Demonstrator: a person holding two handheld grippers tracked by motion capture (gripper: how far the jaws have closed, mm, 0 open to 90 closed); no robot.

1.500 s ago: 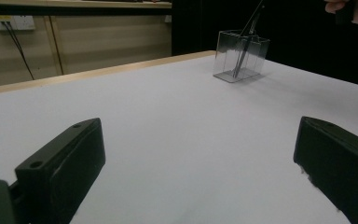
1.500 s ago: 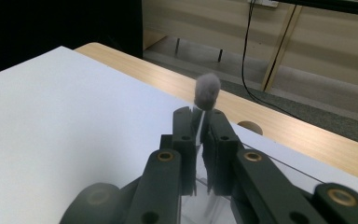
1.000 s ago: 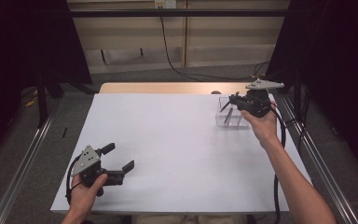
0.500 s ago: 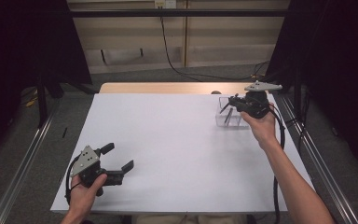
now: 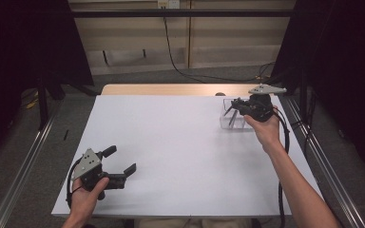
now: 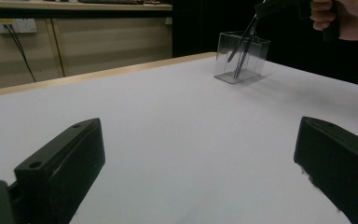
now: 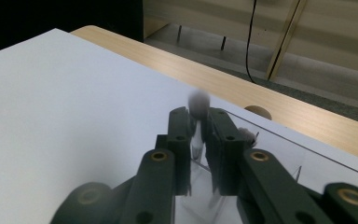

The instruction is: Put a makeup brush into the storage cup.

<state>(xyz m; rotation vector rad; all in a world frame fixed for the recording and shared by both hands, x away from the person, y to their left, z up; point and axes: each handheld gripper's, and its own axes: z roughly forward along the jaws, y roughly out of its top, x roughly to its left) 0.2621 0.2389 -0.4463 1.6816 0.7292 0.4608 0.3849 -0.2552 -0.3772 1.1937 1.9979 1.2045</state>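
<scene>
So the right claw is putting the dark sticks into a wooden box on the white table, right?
Not quite. The box is clear plastic, not wood: the left gripper view shows the dark sticks straight through its walls. The rest is right: it stands on the white table, with the right claw over it.

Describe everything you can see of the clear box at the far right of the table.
The clear box is a small open-topped container of see-through plastic, standing upright on the white table near its far right corner. Inside, dark slender utensils lean tilted, their tops above the rim. The right gripper hovers over it, jaws nearly shut around a thin handle; whether it touches the box's wall is unclear.
</scene>
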